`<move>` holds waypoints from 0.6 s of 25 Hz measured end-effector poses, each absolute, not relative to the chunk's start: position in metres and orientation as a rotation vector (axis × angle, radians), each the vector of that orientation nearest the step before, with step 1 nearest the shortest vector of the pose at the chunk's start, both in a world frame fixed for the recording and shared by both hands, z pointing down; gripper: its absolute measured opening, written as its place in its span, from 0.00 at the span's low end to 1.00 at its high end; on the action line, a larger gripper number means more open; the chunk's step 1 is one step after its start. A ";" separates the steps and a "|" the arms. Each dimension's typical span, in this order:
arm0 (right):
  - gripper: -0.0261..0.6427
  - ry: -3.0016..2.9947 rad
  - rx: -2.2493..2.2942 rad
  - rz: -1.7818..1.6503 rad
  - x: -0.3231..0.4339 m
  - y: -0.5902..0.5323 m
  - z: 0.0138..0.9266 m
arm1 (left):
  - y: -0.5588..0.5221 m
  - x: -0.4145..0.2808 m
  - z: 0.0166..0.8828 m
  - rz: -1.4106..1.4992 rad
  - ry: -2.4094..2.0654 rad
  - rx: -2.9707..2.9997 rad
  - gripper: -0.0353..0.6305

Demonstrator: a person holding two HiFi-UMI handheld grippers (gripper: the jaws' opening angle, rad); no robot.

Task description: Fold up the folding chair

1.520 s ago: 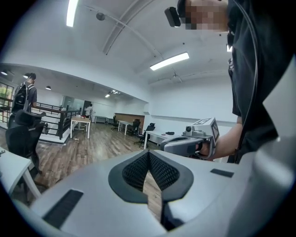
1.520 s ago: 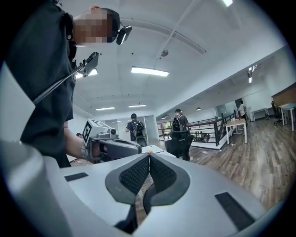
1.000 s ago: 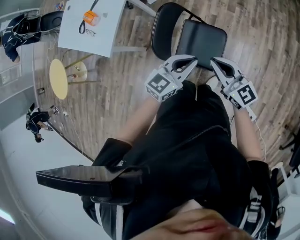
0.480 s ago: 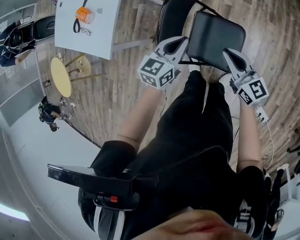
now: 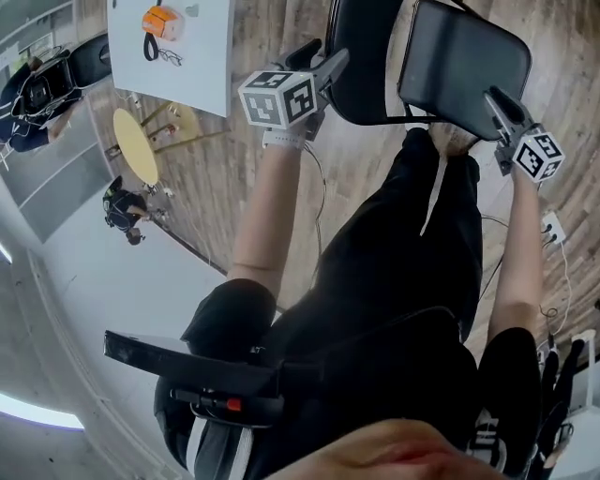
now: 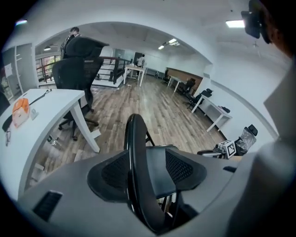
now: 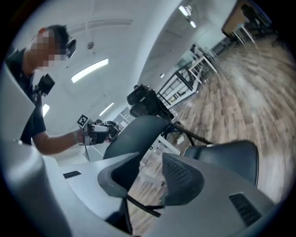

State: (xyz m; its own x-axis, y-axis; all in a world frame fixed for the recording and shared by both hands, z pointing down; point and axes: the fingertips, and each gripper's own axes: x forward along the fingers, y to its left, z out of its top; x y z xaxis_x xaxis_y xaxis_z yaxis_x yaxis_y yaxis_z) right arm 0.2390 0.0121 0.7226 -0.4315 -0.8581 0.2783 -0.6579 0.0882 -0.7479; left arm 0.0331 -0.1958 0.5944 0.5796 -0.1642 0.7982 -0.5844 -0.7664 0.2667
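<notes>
The black folding chair stands unfolded in front of me, backrest (image 5: 361,56) left of the seat (image 5: 464,66) in the head view. My left gripper (image 5: 333,61) reaches the backrest's side edge. In the left gripper view its jaws (image 6: 148,162) have just been opening, and the backrest's rim (image 6: 138,176) runs between the pads; I see no pad pressing on it. My right gripper (image 5: 492,98) is at the seat's near right corner. Its jaws (image 7: 150,171) have also just been opening; a thin frame tube (image 7: 141,203) crosses low in the gap, and the seat (image 7: 231,159) lies right of them.
A white table (image 5: 187,70) with an orange object (image 5: 157,19) stands to the left, a round yellow stool (image 5: 136,145) beside it. An office chair (image 6: 74,78) is behind that table. A power strip and cable (image 5: 553,228) lie on the wooden floor at right.
Both grippers have moved away from my body toward the chair and spread apart. The left now straddles the backrest's edge. Both pairs of jaws went from shut to apart.
</notes>
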 end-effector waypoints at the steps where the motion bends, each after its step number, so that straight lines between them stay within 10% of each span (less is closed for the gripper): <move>1: 0.28 2.073 -1.476 -1.340 0.242 0.021 0.741 | -0.198 0.031 0.603 1.113 -0.591 2.275 0.40; 5: 0.44 1.871 -1.450 -1.514 0.269 0.058 0.802 | -0.205 0.029 0.629 1.152 -0.571 2.204 0.42; 15: 0.47 1.667 -1.585 -1.715 0.318 0.118 0.917 | -0.218 0.018 0.668 1.324 -0.485 2.094 0.42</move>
